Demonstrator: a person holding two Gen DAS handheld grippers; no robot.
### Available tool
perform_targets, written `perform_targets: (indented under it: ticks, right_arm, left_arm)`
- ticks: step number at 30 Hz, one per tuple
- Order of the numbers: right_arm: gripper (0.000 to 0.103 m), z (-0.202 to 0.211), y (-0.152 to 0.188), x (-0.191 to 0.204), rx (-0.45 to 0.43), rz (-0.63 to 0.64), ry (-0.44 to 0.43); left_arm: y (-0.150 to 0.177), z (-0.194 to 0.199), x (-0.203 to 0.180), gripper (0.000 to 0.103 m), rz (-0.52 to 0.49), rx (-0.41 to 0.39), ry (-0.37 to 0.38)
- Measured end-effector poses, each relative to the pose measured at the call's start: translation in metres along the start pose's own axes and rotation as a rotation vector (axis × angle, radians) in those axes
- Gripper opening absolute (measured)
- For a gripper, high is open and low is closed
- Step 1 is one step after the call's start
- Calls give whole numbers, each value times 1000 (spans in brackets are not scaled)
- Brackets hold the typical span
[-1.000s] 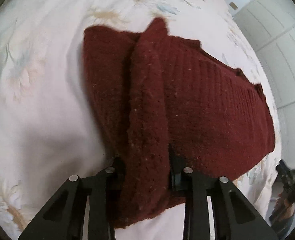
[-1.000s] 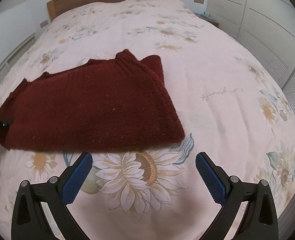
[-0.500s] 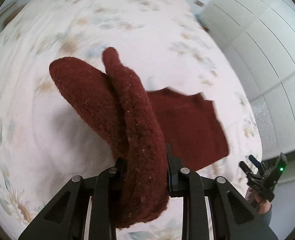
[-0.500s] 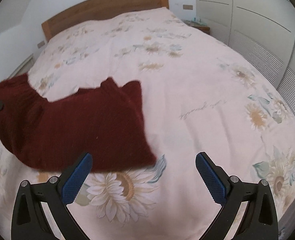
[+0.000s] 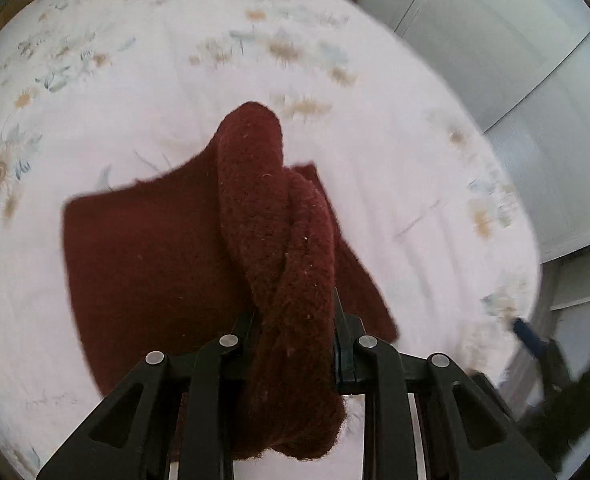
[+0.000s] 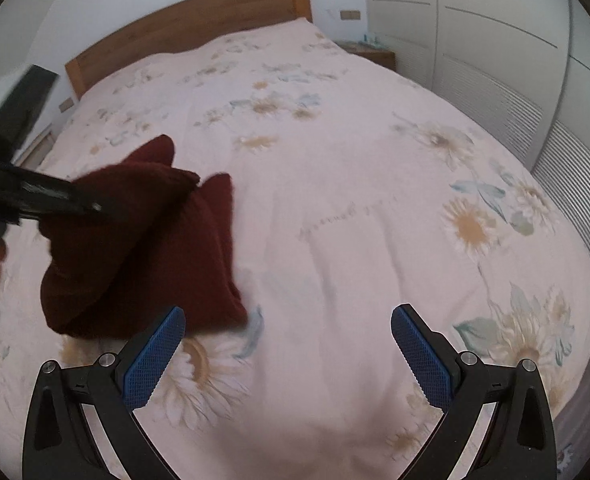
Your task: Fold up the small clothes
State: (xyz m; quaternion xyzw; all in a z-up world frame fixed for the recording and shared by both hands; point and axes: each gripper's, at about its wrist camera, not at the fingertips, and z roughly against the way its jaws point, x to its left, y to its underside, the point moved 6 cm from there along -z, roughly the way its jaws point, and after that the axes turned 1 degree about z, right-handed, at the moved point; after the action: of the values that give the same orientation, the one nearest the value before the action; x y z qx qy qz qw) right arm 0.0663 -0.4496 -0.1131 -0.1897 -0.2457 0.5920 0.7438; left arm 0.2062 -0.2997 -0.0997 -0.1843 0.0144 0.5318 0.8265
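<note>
Left wrist view: left gripper clamped on bunched edge of dark red knit sweater, rest spread on floral bedspread ahead; right wrist view: right gripper wide open, holding nothing, sweater ahead-left.

Sweater lay on the bed, toward its left side and nearer the foot edge than the headboard. Left gripper sat above it, jaws clamped on a bunched fold lifted off the bed; rest of the garment spread flat below, to that gripper's left. Right gripper was over the foot-end part of the bed, to the right of the sweater, apart from it, jaws wide with nothing between. Wardrobe stood along the bed's right side. Nightstand sat at the head-right corner, between headboard and wardrobe.
</note>
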Motion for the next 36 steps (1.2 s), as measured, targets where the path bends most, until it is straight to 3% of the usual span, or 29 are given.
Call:
perform_targets:
  ticks: [3,9,11,13,19,24,27,34,36]
  right_arm:
    - [103,-2,8,-10,17,-11,13]
    - [103,-6,15,-20,38,-50,11]
    - [103,-6,14,-19,41,-54,5]
    - [103,-5,14,-18,42,-49,1]
    - [103,-2,3,-5,39,-15,-11]
    - [103,4,-18,19,20,51,-31]
    - [103,7,-38,39,15,105,-45]
    - [102,-11,-96,99,118,203,-112]
    - [97,-23,-109,123,161,250,-129]
  left_arm:
    - [7,-23,-4,23,-14,18,-83]
    - [13,-31,0,36,-37,27,-144]
    - [13,-29,-3,45,-30,23,-159]
    - [11,-26,-3,72,-26,14,-139]
    - [4,3,-4,102,-17,-43,-94]
    - [-7,38,15,102,61,-91,-25]
    - [-8,50,37,102,96,-83,-28]
    - [21,67,106,102,130,-98,-163]
    - [37,73,125,102,141,-131,-231]
